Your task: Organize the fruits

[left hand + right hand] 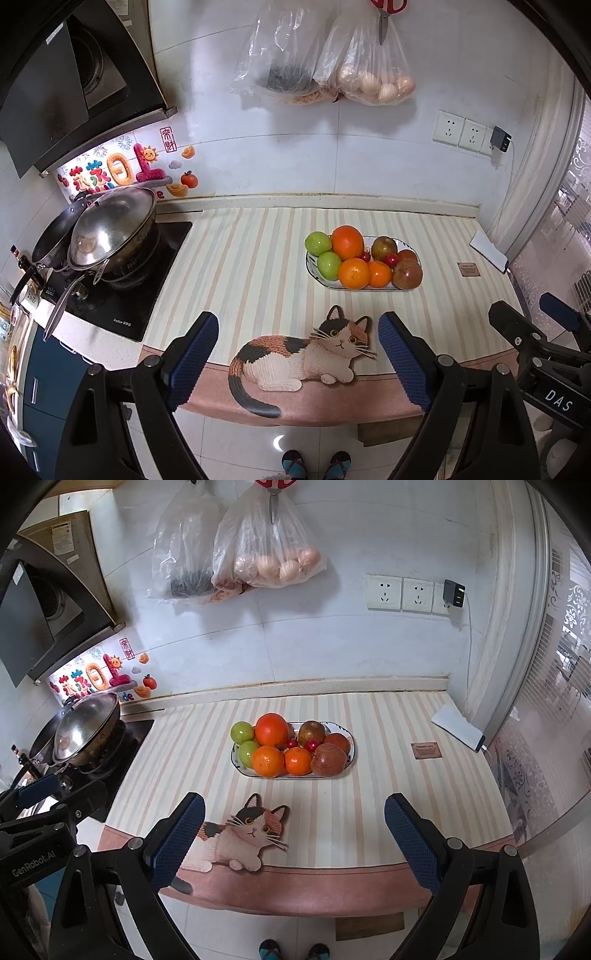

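Both claws, left claw (298,354) and right claw (294,836), hang spread and empty at frame bottom. Piled fruit crowds the oval plate (349,762) mid-frame; nudge one orange (267,761) and neighbours could roll across the worktop (388,805).

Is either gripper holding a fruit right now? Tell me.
No. The left gripper and right gripper are both open and empty, and the fruits sit on the plate.
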A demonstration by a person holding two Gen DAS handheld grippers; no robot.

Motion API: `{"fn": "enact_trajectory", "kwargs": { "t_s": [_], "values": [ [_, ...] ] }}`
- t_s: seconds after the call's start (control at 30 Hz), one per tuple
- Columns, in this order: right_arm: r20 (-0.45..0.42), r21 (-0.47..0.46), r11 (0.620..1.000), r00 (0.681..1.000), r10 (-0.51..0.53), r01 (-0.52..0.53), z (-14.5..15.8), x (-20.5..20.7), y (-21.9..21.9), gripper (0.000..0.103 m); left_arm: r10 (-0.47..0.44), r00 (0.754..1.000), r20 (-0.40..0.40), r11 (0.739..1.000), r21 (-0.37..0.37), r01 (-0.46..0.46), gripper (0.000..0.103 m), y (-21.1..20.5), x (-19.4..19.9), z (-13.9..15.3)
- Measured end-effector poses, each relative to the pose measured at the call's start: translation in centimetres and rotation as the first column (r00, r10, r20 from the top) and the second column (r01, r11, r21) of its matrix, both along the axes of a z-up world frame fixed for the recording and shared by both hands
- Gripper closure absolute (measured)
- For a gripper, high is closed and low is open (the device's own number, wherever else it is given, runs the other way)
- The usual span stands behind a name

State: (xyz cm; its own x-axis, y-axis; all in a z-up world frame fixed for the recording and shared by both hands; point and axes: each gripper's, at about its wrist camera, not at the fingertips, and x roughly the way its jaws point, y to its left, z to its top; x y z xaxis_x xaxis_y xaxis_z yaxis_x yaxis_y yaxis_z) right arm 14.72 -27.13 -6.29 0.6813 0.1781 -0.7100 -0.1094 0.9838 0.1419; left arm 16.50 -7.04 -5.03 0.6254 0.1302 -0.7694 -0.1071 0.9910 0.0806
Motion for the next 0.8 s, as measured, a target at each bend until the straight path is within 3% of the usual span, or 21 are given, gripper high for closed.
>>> {"fn": "enact_trajectory", "kwargs": {
  "t_s": [0.17, 0.33, 0.8],
  "values": [
    [0.002, -0.003, 1.0, 1.0, 0.006, -0.006, 0.32, -0.39, 0.21, 0.003, 0.001, 1.0, 0.004, 1.0, 0.005, -0.001, 0.014, -0.07, -0.25, 0.11],
    [0.001, -0.003, 1.0, 1.0, 0.008, -0.008, 0.44, -0.6, 0.43, 0.003, 0.006, 1.0, 0.005, 1.0, 0.014, -0.006, 0.005, -0.26, -0.45, 0.24],
    [0.006, -0.005, 1.0, 1.0, 0.012, -0.012, 0.76, -0.91, 0.31, 0.003, 0.015, 1.0, 0.006, 1.0, 0.011, -0.015, 0.004, -0.25, -0.92, 0.28]
  ]
}}
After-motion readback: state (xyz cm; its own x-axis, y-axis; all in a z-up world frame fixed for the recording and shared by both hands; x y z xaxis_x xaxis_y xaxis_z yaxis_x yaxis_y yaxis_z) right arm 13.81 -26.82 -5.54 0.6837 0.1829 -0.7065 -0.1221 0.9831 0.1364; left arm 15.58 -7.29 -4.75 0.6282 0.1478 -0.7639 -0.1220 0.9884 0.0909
